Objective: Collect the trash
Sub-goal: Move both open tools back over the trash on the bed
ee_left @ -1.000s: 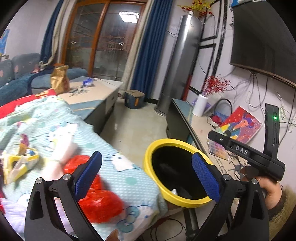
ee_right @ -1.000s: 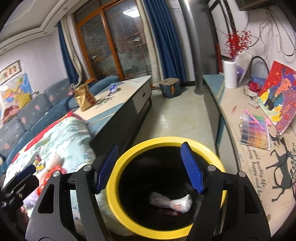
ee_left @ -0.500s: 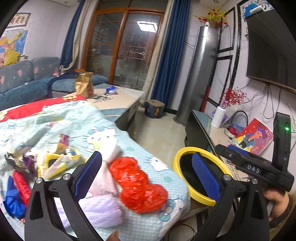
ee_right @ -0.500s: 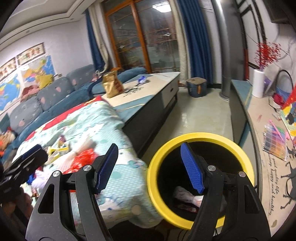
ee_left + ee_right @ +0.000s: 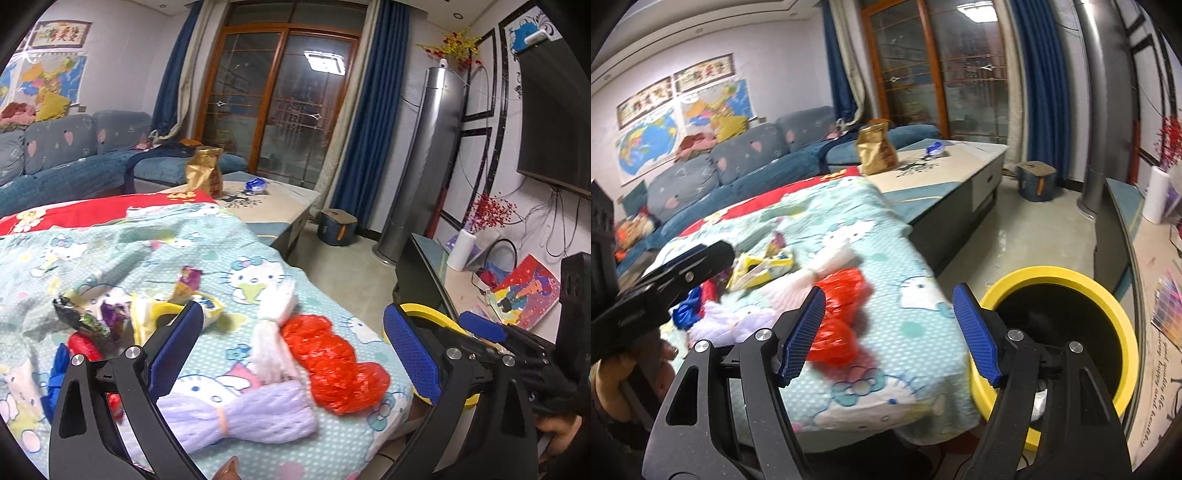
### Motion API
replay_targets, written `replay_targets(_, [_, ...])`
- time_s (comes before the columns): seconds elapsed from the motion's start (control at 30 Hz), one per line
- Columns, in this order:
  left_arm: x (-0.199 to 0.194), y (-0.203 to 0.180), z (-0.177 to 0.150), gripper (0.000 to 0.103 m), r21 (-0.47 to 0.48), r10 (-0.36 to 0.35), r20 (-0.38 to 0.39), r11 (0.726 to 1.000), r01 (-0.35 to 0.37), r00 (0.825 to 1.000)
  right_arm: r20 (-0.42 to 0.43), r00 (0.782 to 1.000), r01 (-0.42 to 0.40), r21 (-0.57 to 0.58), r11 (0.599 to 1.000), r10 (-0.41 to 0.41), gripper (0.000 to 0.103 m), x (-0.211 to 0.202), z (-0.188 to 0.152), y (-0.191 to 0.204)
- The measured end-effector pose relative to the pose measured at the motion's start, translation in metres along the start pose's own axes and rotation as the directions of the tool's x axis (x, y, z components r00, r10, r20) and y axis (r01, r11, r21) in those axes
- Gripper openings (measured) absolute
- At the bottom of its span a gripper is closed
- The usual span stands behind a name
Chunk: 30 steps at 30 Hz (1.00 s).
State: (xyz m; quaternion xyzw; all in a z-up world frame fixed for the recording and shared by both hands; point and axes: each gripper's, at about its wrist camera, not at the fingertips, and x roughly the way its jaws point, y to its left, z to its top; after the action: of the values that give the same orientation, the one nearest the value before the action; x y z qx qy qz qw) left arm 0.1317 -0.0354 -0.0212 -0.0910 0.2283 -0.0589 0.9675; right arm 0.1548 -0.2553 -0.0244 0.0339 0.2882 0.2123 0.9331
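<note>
Left gripper (image 5: 291, 350): fingers spread, empty, above trash heap mid-left: wrappers (image 5: 177, 306), white bundle (image 5: 275, 325), red bag (image 5: 332, 362).

Right gripper (image 5: 890, 332): released, empty.

Yellow bin (image 5: 1123, 317) lower right, beside table edge.

Risk: thin red bag may slip or snag patterned cloth (image 5: 240, 266); grippers close, could collide.

Sofa (image 5: 66, 155) upper left; coffee table (image 5: 960, 162) centre.

a gold bag (image 5: 204, 173) stands on the low table (image 5: 280, 195) beside the blue sofa (image 5: 66, 162).
</note>
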Motion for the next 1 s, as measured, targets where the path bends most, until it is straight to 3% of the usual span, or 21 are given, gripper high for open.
replay_targets(0.43, [-0.020,0.050,-0.003,0.095,-0.059,0.102,0.004,0.993,-0.102,0.995,-0.062,0.996,-0.072,-0.089,0.993,0.066,0.064,0.011,-0.009,0.045])
replay_targets(1.0, [-0.053,0.132,-0.026,0.095,-0.156,0.262,-0.067,0.950,-0.269,0.963,-0.144,0.989,-0.039,-0.088,0.995,0.026,0.064,0.061,-0.011,0.052])
